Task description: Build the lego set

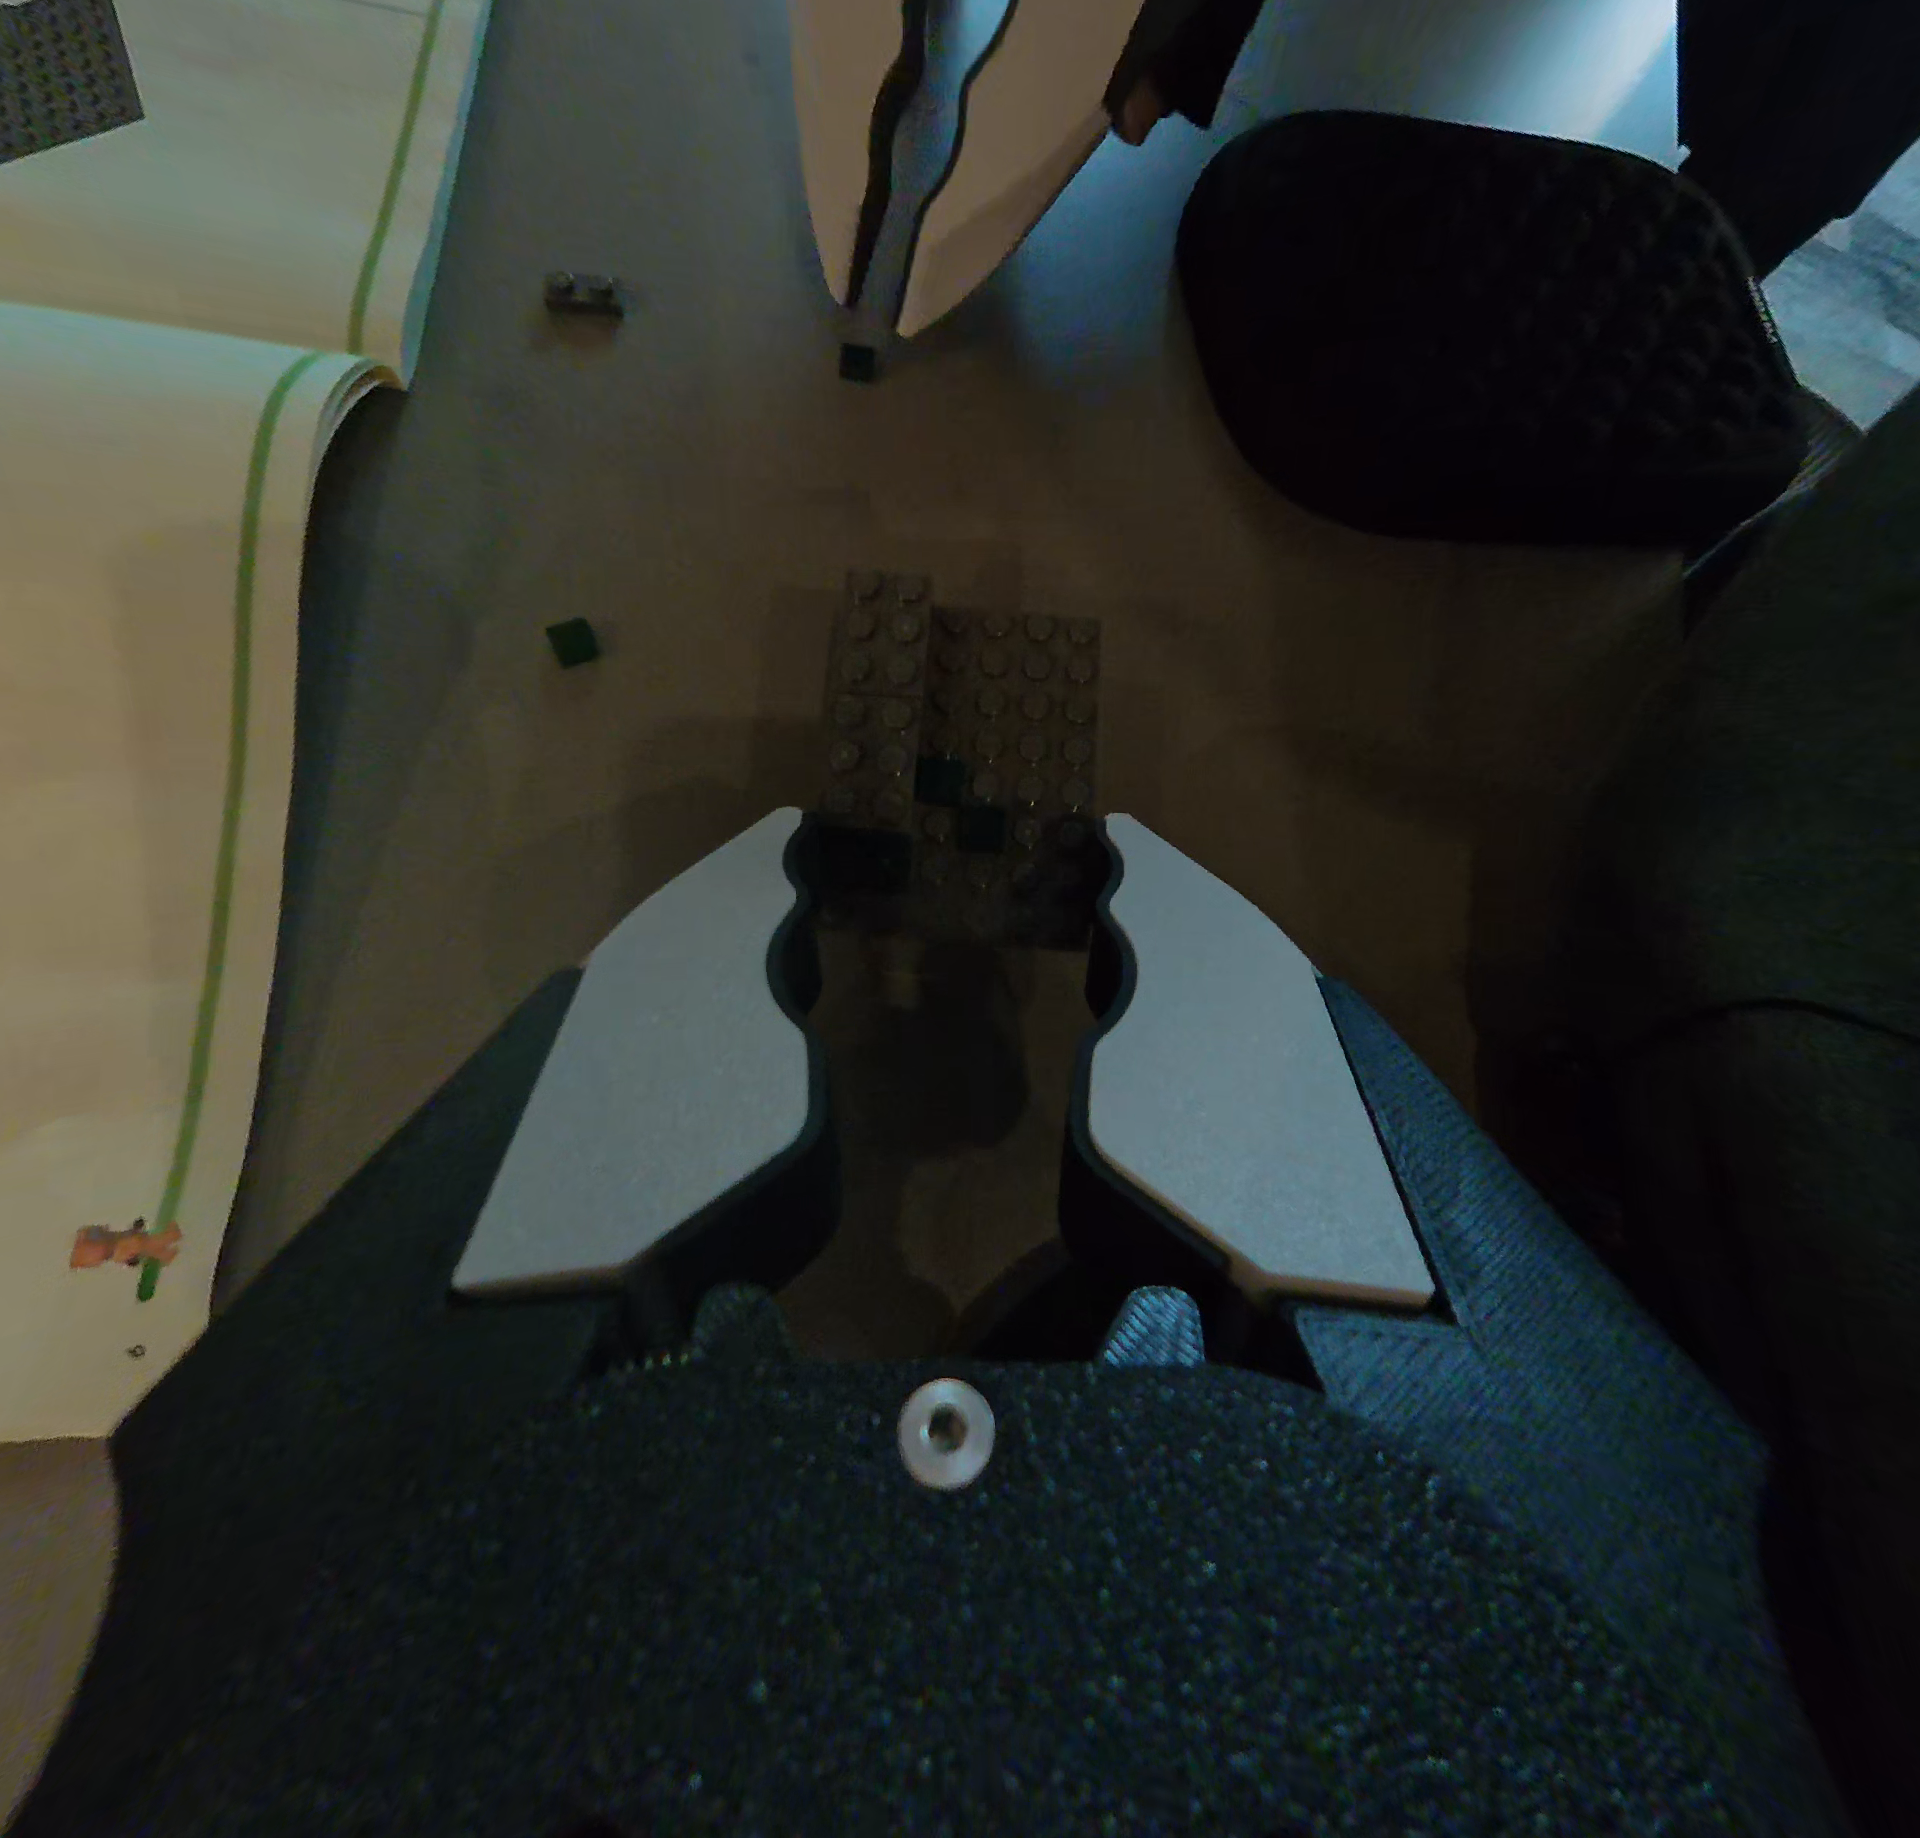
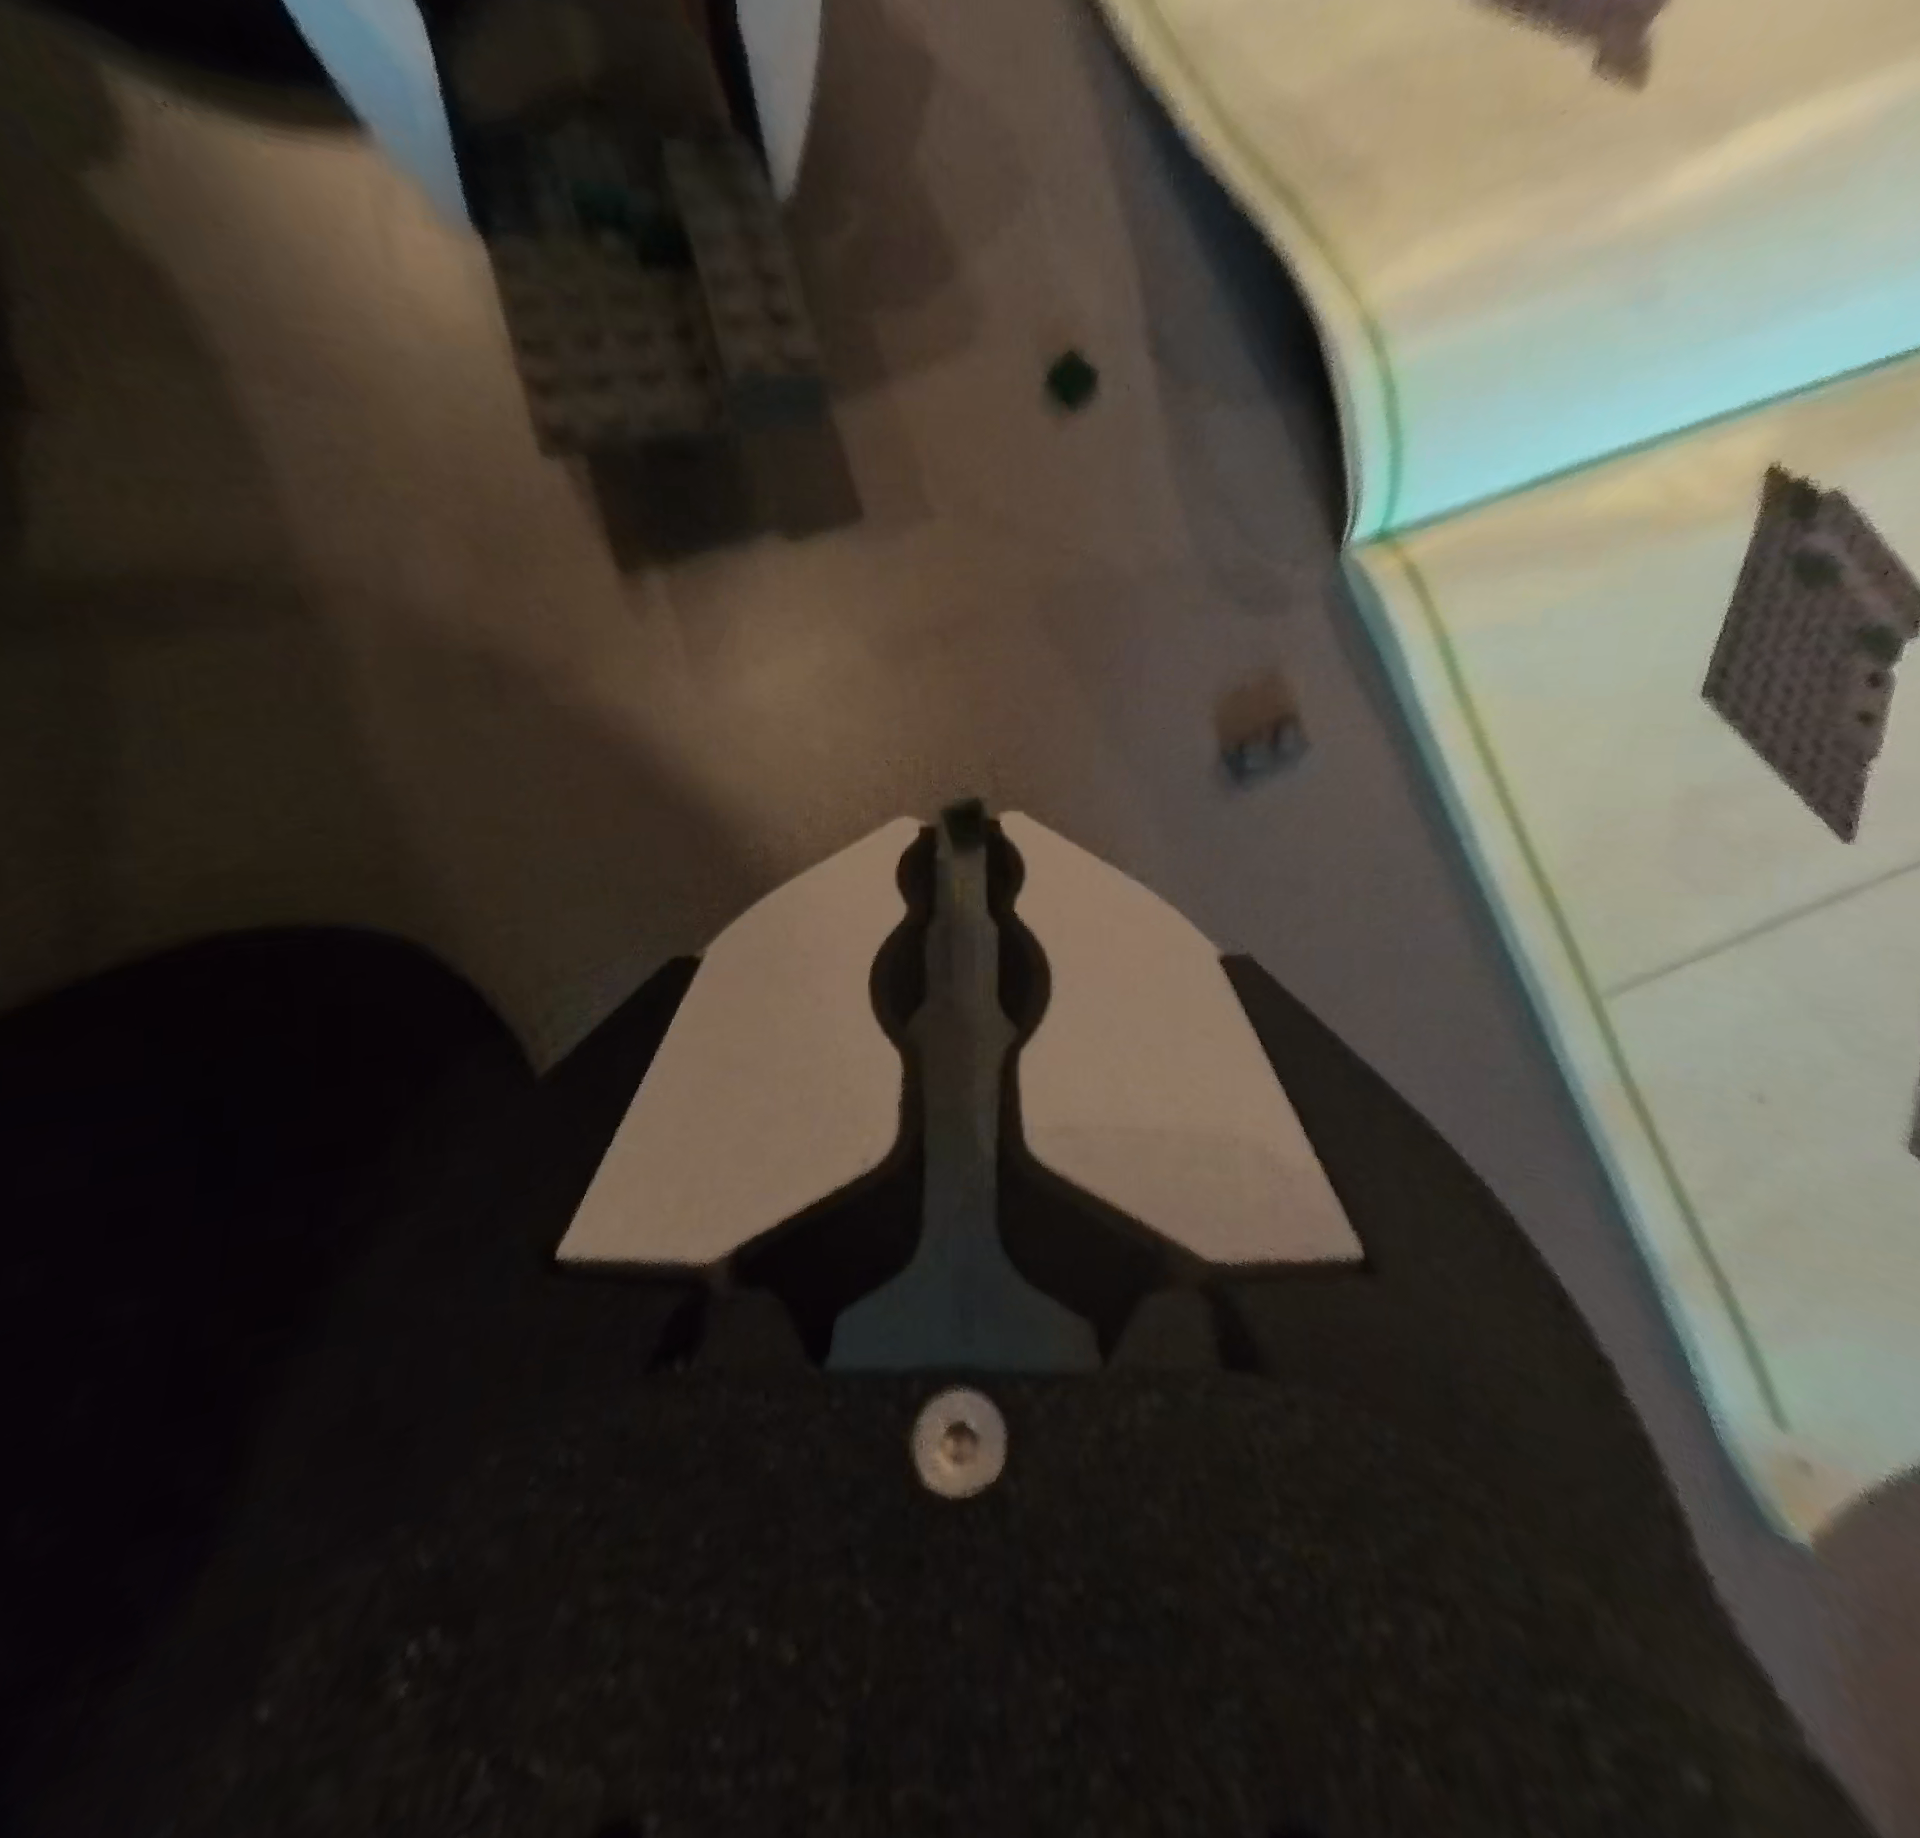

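- Your left gripper (image 1: 948, 858) has its fingers set wide, one on each side of the near end of the grey lego assembly (image 1: 966, 749); whether the pads actually press its edges cannot be told in the dim light.
- The assembly lies flat on the grey table (image 1: 644, 562), studs up: a broad dark grey plate with a narrower, lighter grey strip joined along its left edge, and a few small dark green tiles near the gripped end.
- Its long axis runs straight away from your left gripper, the far end pointing toward your right gripper (image 2: 961, 820).
- Your right gripper has its fingers drawn nearly together on a small dark piece (image 2: 961, 818) at the very tips, low over the table beyond the assembly's far end.
- A loose dark green tile (image 1: 574, 641) lies on the table left of the assembly, well apart from it.
- A small grey plate (image 1: 585, 292) lies farther off, near the open instruction booklet (image 1: 125, 645).
- The right wrist view is blurred; fine detail there cannot be confirmed.
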Demonstrator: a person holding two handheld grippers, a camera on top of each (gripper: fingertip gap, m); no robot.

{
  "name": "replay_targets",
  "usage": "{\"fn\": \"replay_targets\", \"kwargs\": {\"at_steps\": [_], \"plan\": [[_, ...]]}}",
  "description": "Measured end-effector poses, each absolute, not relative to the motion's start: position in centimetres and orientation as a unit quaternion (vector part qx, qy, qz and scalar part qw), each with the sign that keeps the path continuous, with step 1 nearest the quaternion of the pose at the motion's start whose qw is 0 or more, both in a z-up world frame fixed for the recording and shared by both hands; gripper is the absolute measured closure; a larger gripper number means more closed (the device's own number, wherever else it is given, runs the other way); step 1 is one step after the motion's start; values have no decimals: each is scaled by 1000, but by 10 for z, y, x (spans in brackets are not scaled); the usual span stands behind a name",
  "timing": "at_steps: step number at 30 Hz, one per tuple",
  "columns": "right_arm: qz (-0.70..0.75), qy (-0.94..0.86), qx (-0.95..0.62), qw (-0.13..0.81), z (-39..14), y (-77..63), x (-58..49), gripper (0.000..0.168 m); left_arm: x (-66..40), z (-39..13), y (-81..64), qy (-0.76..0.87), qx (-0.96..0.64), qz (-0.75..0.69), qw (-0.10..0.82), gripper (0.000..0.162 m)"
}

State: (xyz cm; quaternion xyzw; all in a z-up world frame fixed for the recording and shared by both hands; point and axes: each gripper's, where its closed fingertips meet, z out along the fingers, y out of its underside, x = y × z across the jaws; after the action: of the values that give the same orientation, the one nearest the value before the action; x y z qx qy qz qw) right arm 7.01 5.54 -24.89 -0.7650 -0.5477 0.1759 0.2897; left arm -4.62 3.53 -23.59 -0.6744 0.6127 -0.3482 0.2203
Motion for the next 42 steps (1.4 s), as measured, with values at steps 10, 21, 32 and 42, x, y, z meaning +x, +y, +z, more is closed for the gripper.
{"fn": "replay_targets", "kwargs": {"at_steps": [10, 21, 32, 42], "plan": [[171, -561, -757, 288, -256, 57, 69, 159, -47, -235, 35, 612, -671, -353, 224, 112], [196, -581, -744, 266, -256, 58, 61, 168, -48, -235, 33, 613, -671, -351, 226, 112], [192, -615, -720, 257, -254, 56, 52, 162, -49, -234, 32, 613, -670, -352, 227, 112], [202, -618, -716, 254, -256, 60, 47, 166, -50, -235, 30, 612, -670, -354, 227, 112]]}}
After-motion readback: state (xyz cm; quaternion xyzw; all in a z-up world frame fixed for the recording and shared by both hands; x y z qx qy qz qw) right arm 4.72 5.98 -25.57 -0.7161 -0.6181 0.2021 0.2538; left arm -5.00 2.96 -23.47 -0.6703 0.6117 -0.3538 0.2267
